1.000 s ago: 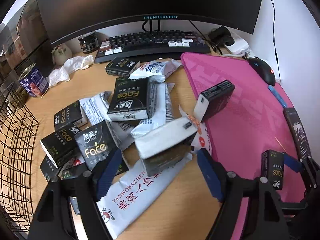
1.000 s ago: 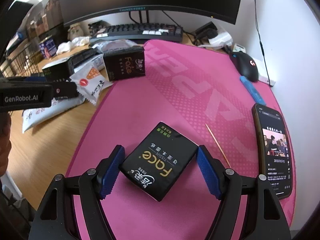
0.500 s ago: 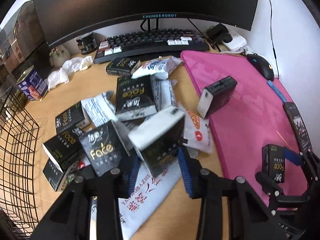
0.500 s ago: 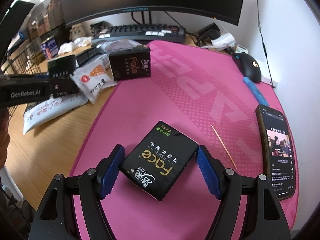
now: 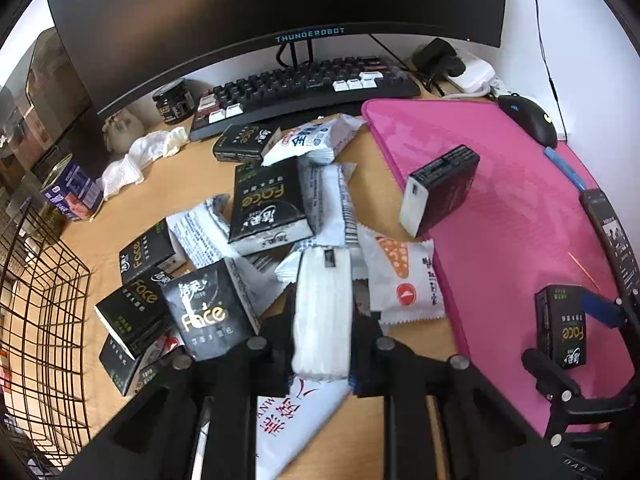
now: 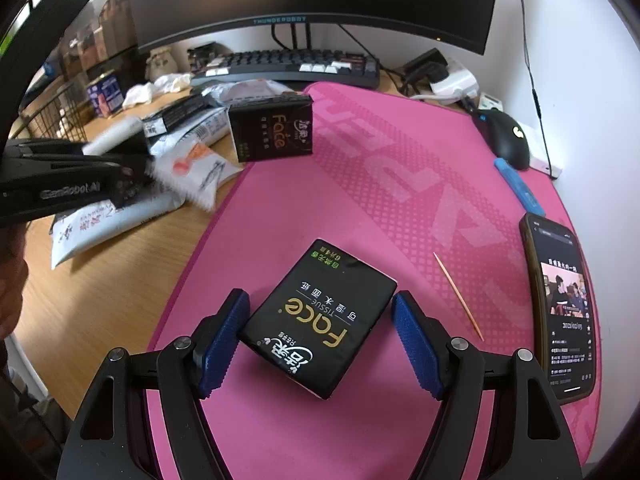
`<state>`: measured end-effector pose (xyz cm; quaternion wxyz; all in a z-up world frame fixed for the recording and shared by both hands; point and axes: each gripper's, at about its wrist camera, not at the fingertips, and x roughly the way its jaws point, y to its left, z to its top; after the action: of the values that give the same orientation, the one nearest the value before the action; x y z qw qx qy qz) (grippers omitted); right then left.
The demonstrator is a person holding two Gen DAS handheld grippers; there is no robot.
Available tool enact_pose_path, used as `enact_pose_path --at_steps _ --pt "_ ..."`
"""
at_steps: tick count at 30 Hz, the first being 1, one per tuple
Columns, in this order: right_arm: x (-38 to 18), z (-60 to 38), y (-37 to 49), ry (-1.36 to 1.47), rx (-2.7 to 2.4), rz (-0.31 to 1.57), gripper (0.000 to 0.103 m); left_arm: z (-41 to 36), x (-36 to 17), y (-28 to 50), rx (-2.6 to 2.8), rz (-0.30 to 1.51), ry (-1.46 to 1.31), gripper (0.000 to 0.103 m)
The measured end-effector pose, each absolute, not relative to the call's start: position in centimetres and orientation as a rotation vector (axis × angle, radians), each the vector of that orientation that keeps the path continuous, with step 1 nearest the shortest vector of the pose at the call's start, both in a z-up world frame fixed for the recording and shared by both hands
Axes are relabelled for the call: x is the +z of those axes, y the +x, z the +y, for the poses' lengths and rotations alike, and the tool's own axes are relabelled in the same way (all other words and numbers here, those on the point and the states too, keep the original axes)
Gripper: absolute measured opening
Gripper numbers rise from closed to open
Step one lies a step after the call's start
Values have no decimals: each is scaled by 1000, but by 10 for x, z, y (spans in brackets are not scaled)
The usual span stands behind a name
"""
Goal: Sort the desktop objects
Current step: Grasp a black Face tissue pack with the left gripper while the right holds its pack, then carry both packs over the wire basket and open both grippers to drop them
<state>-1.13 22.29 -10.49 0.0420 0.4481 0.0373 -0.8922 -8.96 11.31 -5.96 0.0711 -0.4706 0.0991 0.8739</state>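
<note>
My left gripper (image 5: 322,322) has its jaws closing onto a Face tissue pack (image 5: 322,300), and both pads press the pack's sides. The pack's white end faces the camera, above a heap of black tissue packs (image 5: 268,204) and white packets on the wooden desk. In the right wrist view the left gripper (image 6: 132,160) shows at the left edge. My right gripper (image 6: 320,340) stands open around another black Face tissue pack (image 6: 320,312), which lies flat on the pink mat (image 6: 400,184). A third black pack (image 6: 272,128) stands on the mat's far left edge.
A wire basket (image 5: 44,300) stands at the desk's left. A phone (image 6: 560,312), a toothpick (image 6: 458,296), a blue pen (image 6: 520,192) and a mouse (image 6: 506,140) lie on the mat's right side. A keyboard (image 5: 304,88) sits under the monitor, a can (image 5: 72,192) at far left.
The left gripper's jaws came together on the tissue pack, which turned so its white end faces the camera. The right gripper and its pack stayed as they were.
</note>
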Motion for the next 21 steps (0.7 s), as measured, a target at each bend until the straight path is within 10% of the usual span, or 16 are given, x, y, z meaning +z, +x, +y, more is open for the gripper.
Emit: enact_pose_path --at_steps 4,6,21 --pt "-105 224 -12 1372 -2728 110 70 109 -57 -85 2613 286 -1419 20" --pt "-102 222 -11 1367 -2723 118 46 106 -55 -82 2611 282 -1418 20" --pt "-51 186 -3 1253 -2718 118 47 51 2 -54 2701 173 -1278 20"
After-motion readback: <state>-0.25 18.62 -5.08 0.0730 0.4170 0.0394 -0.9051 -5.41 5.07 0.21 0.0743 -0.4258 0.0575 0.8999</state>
